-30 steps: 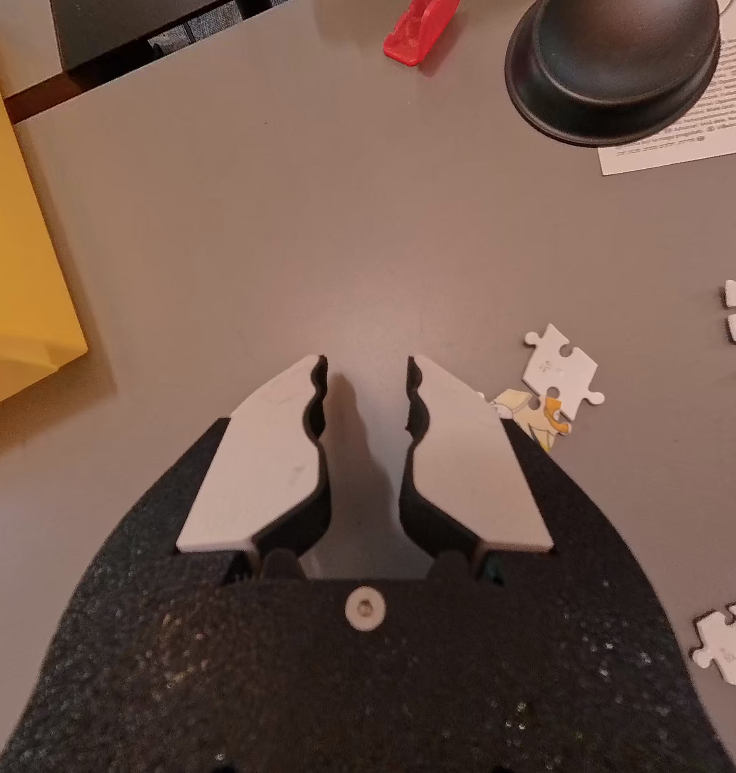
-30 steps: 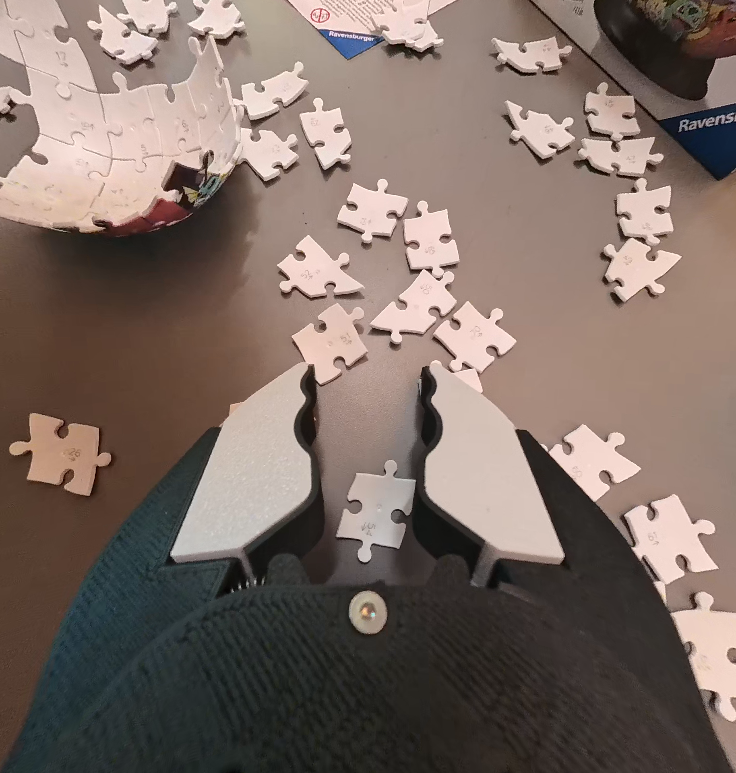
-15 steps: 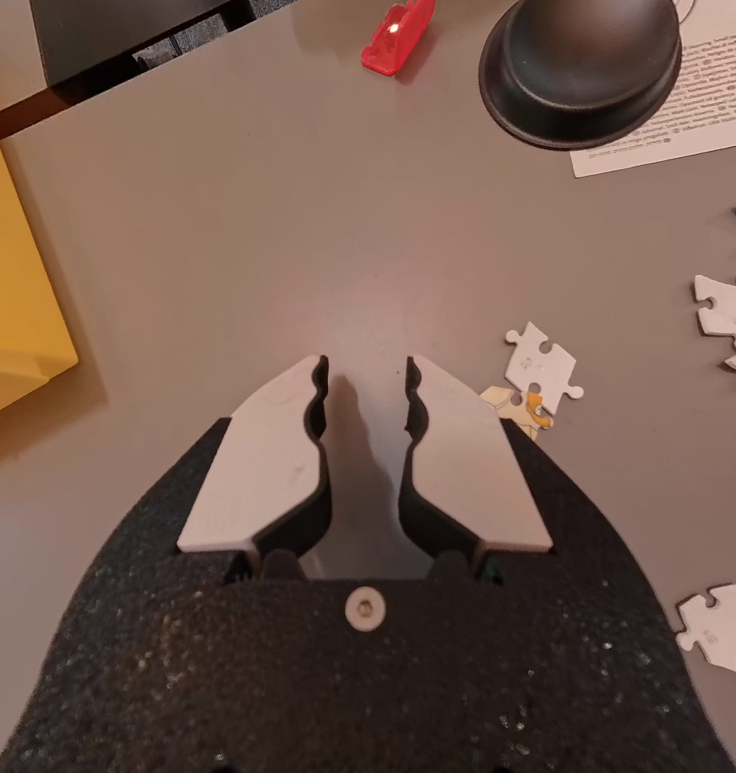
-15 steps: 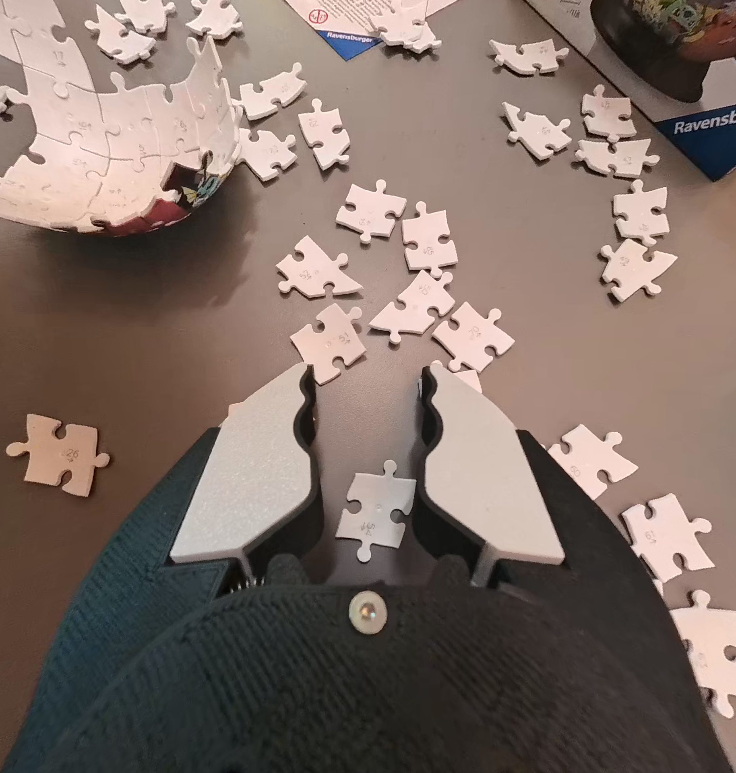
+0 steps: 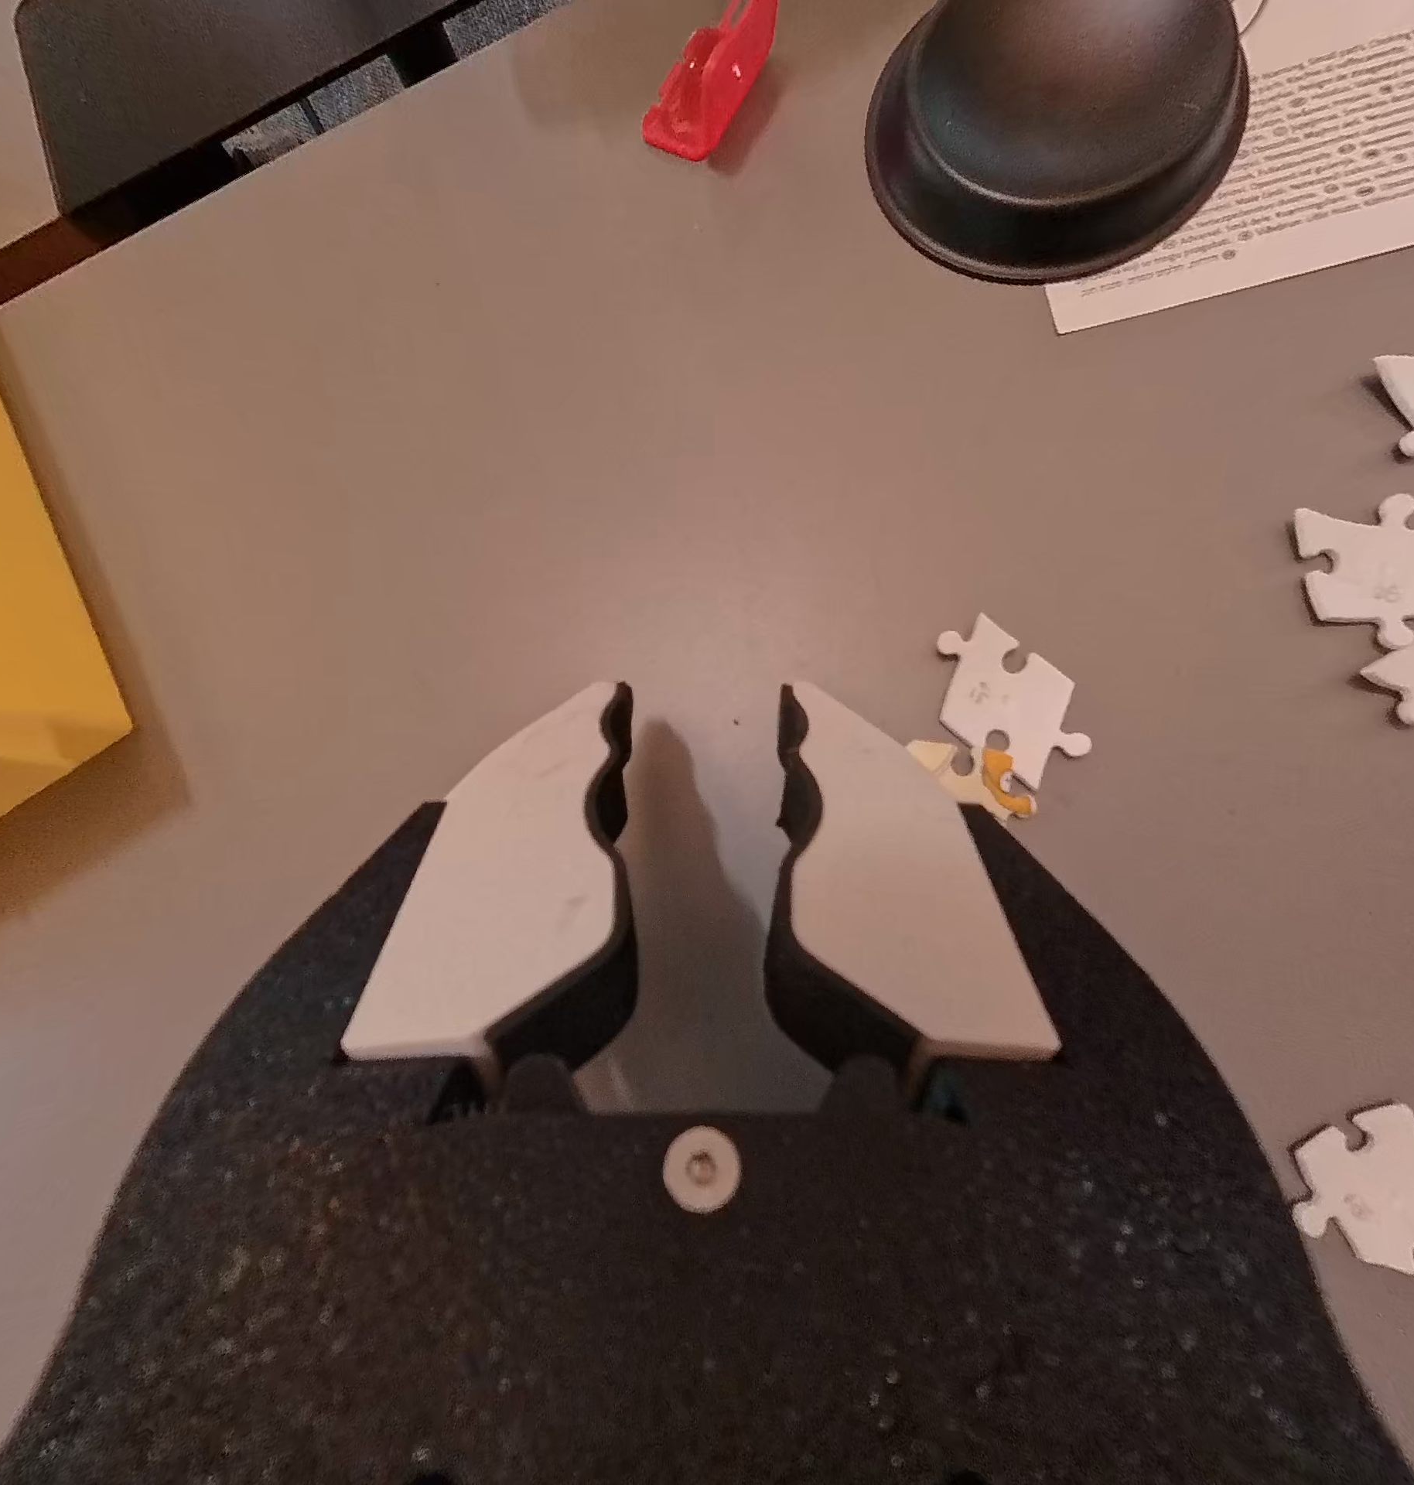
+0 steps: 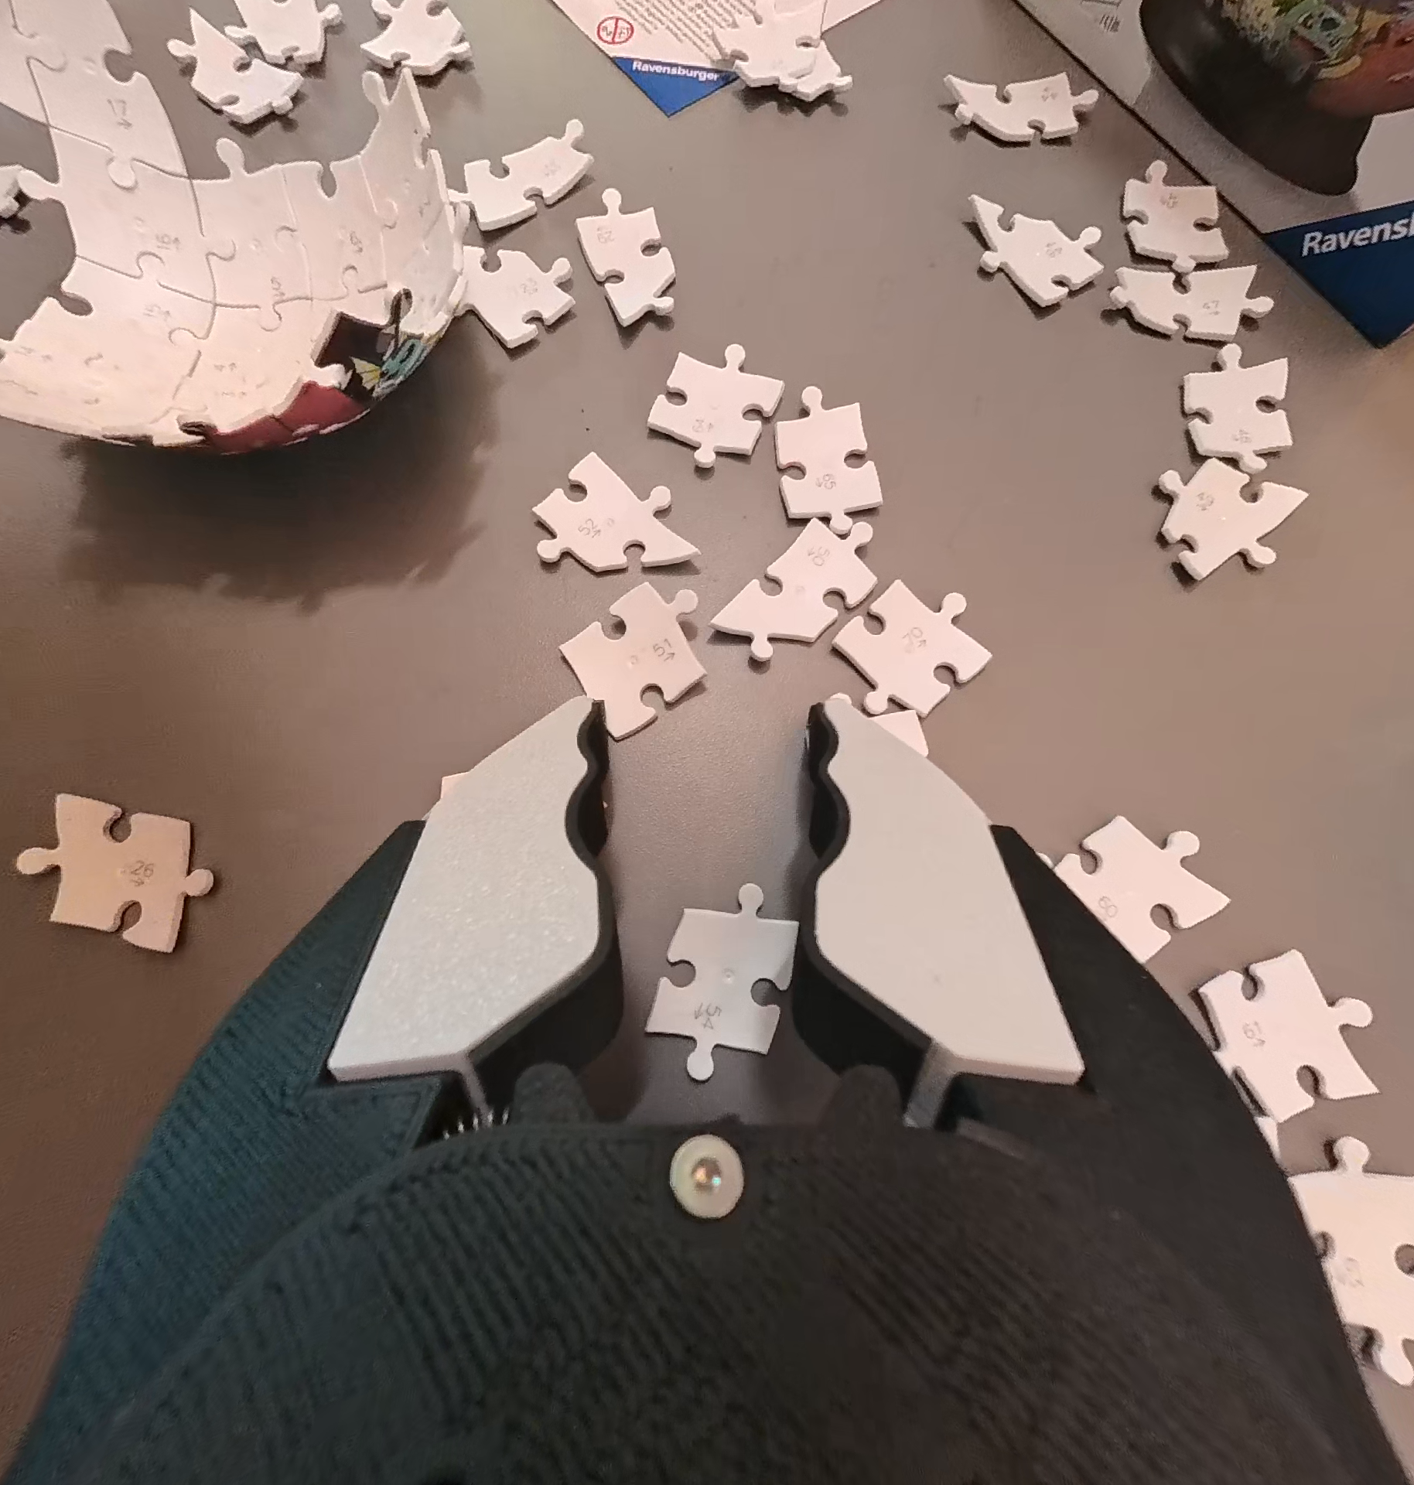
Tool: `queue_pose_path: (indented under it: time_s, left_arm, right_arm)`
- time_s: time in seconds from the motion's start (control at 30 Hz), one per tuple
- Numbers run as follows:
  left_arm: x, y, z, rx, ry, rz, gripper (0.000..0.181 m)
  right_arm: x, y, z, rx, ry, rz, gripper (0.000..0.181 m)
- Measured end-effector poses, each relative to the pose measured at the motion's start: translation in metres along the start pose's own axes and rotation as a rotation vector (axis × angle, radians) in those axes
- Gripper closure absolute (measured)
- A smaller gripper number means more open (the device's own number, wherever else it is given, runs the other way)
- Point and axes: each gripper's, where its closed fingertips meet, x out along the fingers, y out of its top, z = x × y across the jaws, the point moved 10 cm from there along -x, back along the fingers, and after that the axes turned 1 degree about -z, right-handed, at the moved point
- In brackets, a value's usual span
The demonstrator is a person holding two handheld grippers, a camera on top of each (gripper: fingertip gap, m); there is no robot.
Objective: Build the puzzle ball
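Note:
The half-built puzzle ball (image 6: 205, 265) lies like a bowl at the far left of the right wrist view, white inside. Several loose white pieces are scattered ahead of it. My right gripper (image 6: 704, 715) is open and hovers over the table, with one white piece (image 6: 724, 988) lying on the table between its fingers near their base. A piece (image 6: 635, 663) lies just ahead of its left fingertip. My left gripper (image 5: 704, 699) is open and empty over bare grey table. A white piece (image 5: 1005, 699) joined to a coloured piece (image 5: 981, 783) lies just right of it.
A black dome-shaped stand (image 5: 1057, 128) sits on a printed sheet (image 5: 1331, 169) at the far right of the left wrist view, with a red clip (image 5: 708, 88) beside it and a yellow box (image 5: 21, 595) at left. The puzzle box (image 6: 1314, 145) and a leaflet (image 6: 672, 48) lie at the far edge. The grippers' ends are close to 40 centimeters from one another. Between my right fingertips and the half-built puzzle ball (image 6: 205, 265) there is roughly 15 centimeters.
The left gripper has shifted to the right, so the pieces and stand slide left in its view. The right gripper has barely moved. Both stay open.

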Motion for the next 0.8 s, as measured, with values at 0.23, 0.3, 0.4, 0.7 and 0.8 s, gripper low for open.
queue_pose_path:
  time_s: [0.23, 0.3, 0.4, 0.7, 0.8]
  left_arm:
    - [-0.005, 0.002, -0.001, 0.009, -0.036, 0.019, 0.148]
    - [-0.006, 0.001, -0.002, 0.001, -0.064, 0.008, 0.147]
    - [-0.011, 0.003, -0.005, 0.015, -0.079, 0.036, 0.145]
    - [-0.021, 0.007, 0.002, 0.13, -0.274, -0.068, 0.145]
    - [-0.025, 0.009, 0.013, 0.292, -0.273, -0.118, 0.141]
  right_arm:
    - [0.001, 0.0, 0.001, 0.006, 0.016, -0.004, 0.134]
    - [0.001, 0.0, 0.001, 0.008, 0.024, -0.006, 0.136]
    - [0.001, 0.0, 0.0, 0.003, 0.018, -0.003, 0.136]
    - [0.0, 0.0, -0.001, -0.007, 0.02, 0.001, 0.138]
    - [0.0, 0.0, -0.001, -0.013, 0.021, 0.002, 0.139]
